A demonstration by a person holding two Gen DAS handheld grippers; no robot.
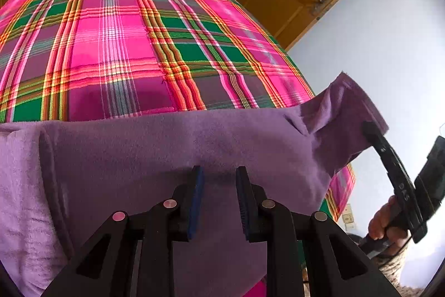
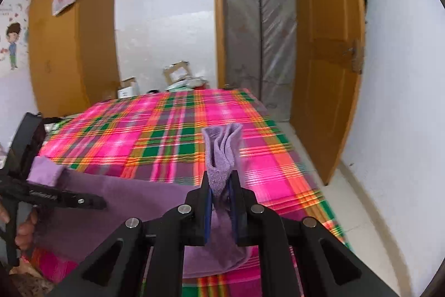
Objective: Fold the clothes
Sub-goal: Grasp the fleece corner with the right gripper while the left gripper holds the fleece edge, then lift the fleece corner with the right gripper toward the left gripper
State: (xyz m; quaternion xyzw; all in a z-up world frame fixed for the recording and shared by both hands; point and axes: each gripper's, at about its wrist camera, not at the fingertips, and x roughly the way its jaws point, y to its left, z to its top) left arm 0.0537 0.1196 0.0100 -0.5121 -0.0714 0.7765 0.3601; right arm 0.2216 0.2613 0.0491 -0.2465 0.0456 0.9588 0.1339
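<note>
Looking along the left gripper, we see its jaws parted above the soft purple fleece garment, which lies on the pink and green plaid bedsheet; nothing is pinched. From the right wrist, the right gripper is clamped on a bunched corner of it. We should carry this corner across evenly, keeping the edges aligned.
</note>
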